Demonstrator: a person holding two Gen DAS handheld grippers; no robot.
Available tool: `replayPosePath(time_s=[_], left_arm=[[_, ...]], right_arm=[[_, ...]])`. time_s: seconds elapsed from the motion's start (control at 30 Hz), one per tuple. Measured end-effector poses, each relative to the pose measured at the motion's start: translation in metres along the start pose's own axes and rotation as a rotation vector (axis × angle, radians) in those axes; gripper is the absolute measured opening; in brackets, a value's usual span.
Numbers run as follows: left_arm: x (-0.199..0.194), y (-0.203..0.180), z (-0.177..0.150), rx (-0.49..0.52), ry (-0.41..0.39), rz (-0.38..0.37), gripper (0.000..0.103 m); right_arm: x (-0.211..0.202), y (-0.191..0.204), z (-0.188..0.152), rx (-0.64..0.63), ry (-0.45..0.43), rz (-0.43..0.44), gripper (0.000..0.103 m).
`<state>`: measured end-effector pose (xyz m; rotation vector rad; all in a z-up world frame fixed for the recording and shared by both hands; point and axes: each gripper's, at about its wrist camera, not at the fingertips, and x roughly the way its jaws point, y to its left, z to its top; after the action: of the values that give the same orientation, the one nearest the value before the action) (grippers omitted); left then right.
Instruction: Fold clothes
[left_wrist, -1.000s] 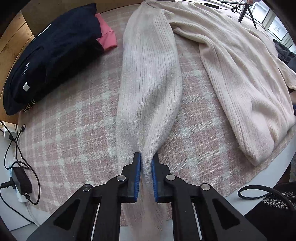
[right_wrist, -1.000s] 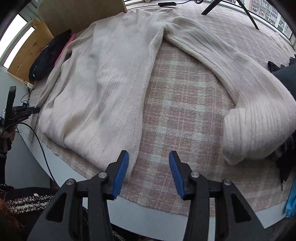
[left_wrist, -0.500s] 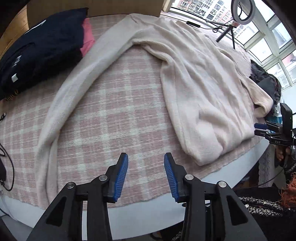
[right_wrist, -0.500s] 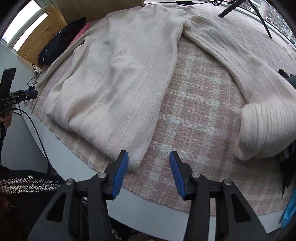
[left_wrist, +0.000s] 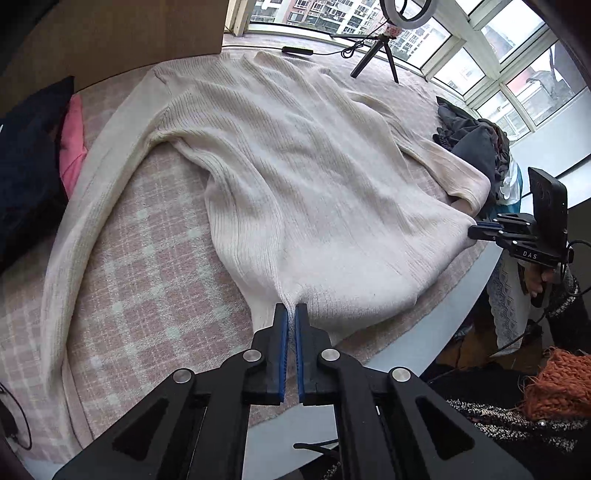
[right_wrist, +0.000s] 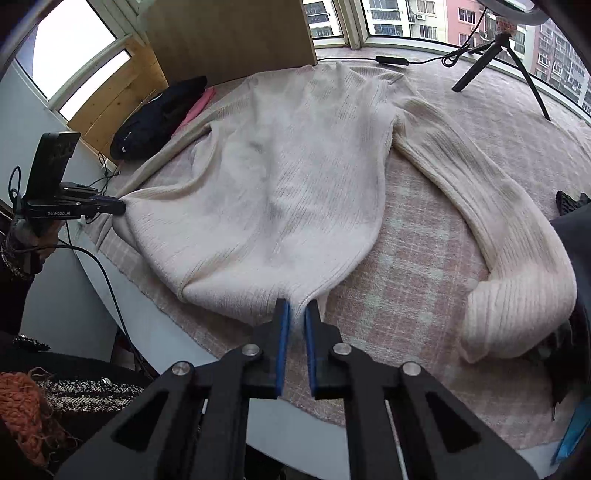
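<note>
Your left gripper (left_wrist: 290, 314) has its jaws squeezed tight on the bottom hem of the cream ribbed knit sweater (left_wrist: 295, 166), at the hem's left corner. Your right gripper (right_wrist: 294, 310) has its jaws squeezed tight on the same hem, at the right corner. The knit bunches up into a little pinch where each one grips.

Your big round table has a pink and white checked cloth (left_wrist: 147, 258) on it. The cloth stops just short of the table's near rim, so a bare pale strip (right_wrist: 177, 332) shows along the edge closest to you.

The sweater lies flat and face up in the middle of the cloth. Its neck points away from you, toward the windows. Its hem sits close to the cloth's near edge. The left sleeve (left_wrist: 92, 177) stretches long down the left side. The right sleeve (right_wrist: 498, 229) curves down the right side, and its cuff ends near the table edge.

You have bare checked cloth between each sleeve and the sweater's body.

A dark navy folded garment (left_wrist: 26, 158) with a pink one (left_wrist: 74, 144) beside it lies at the far left. A heap of dark grey clothes (left_wrist: 476, 147) sits at the far right edge. A small black tripod (right_wrist: 498, 55) stands on the cloth past the sweater's neck.
</note>
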<state>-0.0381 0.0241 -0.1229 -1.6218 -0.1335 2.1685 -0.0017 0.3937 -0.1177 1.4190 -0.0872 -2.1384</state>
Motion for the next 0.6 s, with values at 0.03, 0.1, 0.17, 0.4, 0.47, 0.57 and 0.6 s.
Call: replayPosePath(time_s=[0.03,0.1,0.17,0.4,0.47,0.57,0.6], left_arm=[[-0.018,0.004,-0.002,-0.012,-0.023,-0.002,0.003],[-0.039,0.009,-0.012,-0.031,-0.034,-0.013,0.003],[-0.038,0.009,-0.028,-0.029,0.017,-0.020,0.004],[0.022,0.046,-0.020,-0.086,0.126,0.127,0.004],[0.028,0.050,0.013,-0.050,0.069,0.166,0.009],[0.047,0.055,0.068,0.002,0.007,0.238,0.031],[0.058,0.055,0.082,0.037,0.008,0.276,0.033]], right_arm=[[-0.019,-0.002,0.007,0.027,-0.039,0.028,0.003],[-0.051,-0.003,0.009,0.058,-0.086,0.067,0.003],[-0.057,-0.008,0.011,0.025,-0.037,0.000,0.003],[0.002,-0.040,-0.011,-0.011,0.253,-0.196,0.008],[-0.001,-0.053,0.012,-0.002,0.171,-0.230,0.014],[0.004,-0.077,0.053,0.002,0.083,-0.306,0.052],[0.010,-0.084,0.069,-0.006,0.063,-0.353,0.052]])
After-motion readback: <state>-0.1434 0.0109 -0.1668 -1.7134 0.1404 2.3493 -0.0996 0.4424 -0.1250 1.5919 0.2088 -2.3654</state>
